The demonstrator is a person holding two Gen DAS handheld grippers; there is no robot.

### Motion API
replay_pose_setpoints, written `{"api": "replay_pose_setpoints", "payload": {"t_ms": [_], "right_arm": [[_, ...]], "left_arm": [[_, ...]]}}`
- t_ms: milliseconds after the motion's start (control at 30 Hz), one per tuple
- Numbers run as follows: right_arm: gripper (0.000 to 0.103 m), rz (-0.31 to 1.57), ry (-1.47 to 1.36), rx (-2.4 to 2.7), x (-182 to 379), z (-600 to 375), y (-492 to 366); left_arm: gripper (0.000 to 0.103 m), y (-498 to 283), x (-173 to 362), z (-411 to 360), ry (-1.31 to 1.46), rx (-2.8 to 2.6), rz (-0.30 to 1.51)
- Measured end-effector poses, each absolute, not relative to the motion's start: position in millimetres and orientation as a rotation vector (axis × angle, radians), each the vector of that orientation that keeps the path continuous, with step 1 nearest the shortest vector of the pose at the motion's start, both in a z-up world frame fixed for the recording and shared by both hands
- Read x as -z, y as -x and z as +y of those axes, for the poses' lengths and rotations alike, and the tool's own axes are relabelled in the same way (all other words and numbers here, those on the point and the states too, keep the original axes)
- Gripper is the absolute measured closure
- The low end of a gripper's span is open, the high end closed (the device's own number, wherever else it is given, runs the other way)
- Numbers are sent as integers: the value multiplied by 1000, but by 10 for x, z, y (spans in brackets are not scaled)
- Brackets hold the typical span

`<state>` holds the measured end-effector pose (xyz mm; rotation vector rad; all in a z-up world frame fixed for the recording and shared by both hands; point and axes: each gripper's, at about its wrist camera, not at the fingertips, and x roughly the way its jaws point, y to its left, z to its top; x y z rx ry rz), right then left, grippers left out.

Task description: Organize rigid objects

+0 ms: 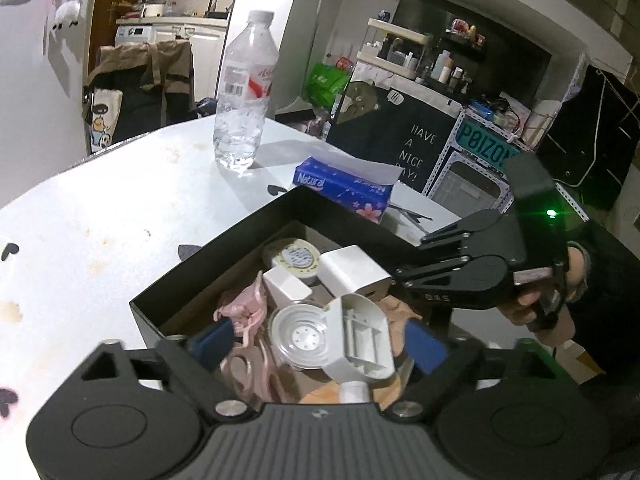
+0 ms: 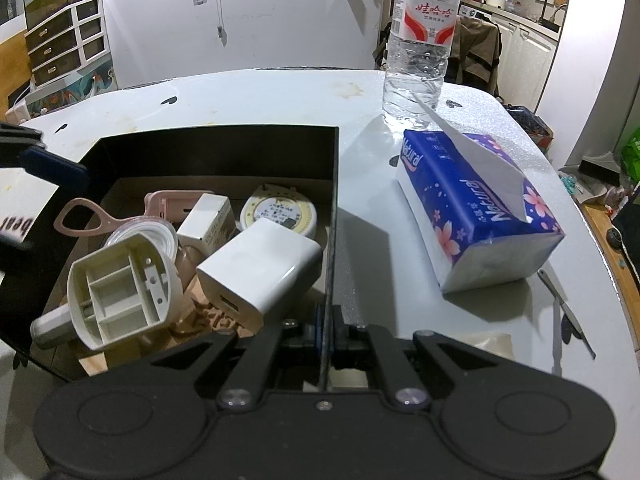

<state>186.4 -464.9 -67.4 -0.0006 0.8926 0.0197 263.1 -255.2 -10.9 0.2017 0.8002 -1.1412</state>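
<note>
A black box (image 1: 224,248) (image 2: 224,152) on the white table holds several rigid items: a white charger block (image 2: 260,268) (image 1: 354,270), a white plastic housing with a stub (image 2: 120,288) (image 1: 360,336), a round tin (image 2: 280,212), a small white box (image 2: 206,220), a clear lid (image 1: 300,334) and pink scissors (image 2: 92,218). My left gripper (image 1: 316,344) is open above the box, its blue pads (image 1: 424,344) on either side of the housing. My right gripper (image 2: 327,336) is shut on the box's right wall (image 2: 332,220); it also shows in the left wrist view (image 1: 404,272).
A water bottle (image 2: 420,40) (image 1: 244,92) stands behind the box. A blue tissue pack (image 2: 476,204) (image 1: 344,188) lies to the right of it. A thin metal tool (image 2: 564,312) lies near the table's right edge. Furniture and shelves surround the table.
</note>
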Motion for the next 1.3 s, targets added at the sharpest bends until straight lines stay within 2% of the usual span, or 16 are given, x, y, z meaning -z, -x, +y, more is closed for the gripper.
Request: {"api": "replay_pose_setpoints", "payload": {"t_ms": [167, 600, 767, 1033, 1300], "right_arm": [[98, 893, 0, -20, 674, -4650, -1865], [97, 897, -30, -26, 649, -4690, -1862], [86, 811, -19, -8, 431, -4672, -1691], [50, 623, -24, -43, 24, -4477, -1173], [22, 480, -44, 20, -162, -4302, -763]], "left_arm": [[0, -2436, -1, -2510, -218, 1131, 775], [0, -2000, -220, -2313, -167, 963, 746], [0, -1919, -265, -2217, -112, 902, 729], [0, -1773, -286, -2110, -32, 805, 662], [0, -1606, -240, -1999, 25, 705, 599]]}}
